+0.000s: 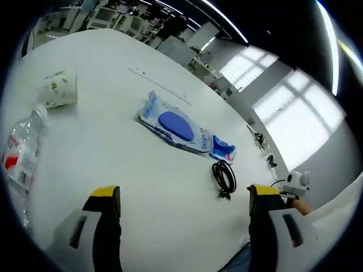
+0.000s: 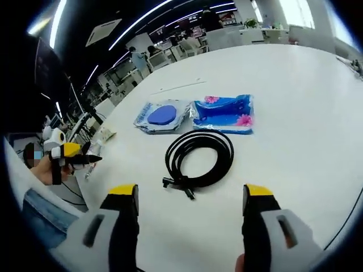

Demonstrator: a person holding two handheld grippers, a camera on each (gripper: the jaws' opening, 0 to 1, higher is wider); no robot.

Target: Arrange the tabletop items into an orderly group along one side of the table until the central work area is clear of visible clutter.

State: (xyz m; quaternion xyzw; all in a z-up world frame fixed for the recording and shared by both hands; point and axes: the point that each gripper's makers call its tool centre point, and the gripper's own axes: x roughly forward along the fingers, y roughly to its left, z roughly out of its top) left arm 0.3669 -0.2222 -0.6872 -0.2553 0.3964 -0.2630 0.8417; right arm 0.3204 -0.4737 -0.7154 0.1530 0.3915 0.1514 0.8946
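Note:
In the right gripper view a coiled black cable (image 2: 198,159) lies on the white table just ahead of my open right gripper (image 2: 190,204). Beyond it lie a clear packet with a blue oval (image 2: 163,115) and a blue flowered packet (image 2: 223,114), side by side. In the left gripper view my left gripper (image 1: 182,203) is open with nothing between its fingers. Ahead of it lie the same clear packet (image 1: 174,127), the blue flowered packet (image 1: 222,149) and the cable (image 1: 224,178). A paper cup (image 1: 59,88) lies at the left and a plastic bottle (image 1: 21,153) near it. The left gripper (image 2: 68,154) shows at the left of the right gripper view.
The white table (image 2: 295,113) runs wide to the right in the right gripper view. A thin white strip (image 1: 159,85) lies on the far part of the table. Desks and people stand beyond the far edge. The right gripper (image 1: 292,184) shows at the right edge of the left gripper view.

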